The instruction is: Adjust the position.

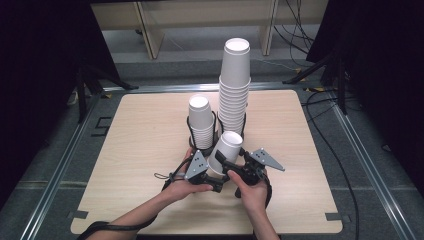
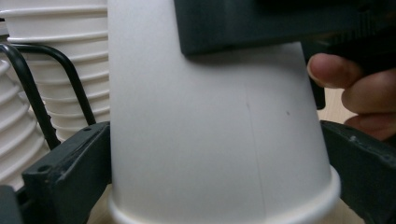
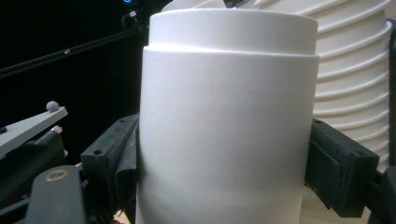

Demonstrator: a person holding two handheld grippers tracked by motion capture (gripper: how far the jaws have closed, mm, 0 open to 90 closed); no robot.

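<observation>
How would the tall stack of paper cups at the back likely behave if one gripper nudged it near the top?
The tall stack of paper cups rises well above the wire holder at its base, so it would probably lean or topple. Being thin paper, it is likely light and easily shifted. Its upper cups may slide apart.

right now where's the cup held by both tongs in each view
High view: the cup is low centre, tilted, between the hands.
Left gripper view: centre, rim down, between its tongs.
Right gripper view: centre, between its tongs.
Shared landmark: the tall stack behind it.
</observation>
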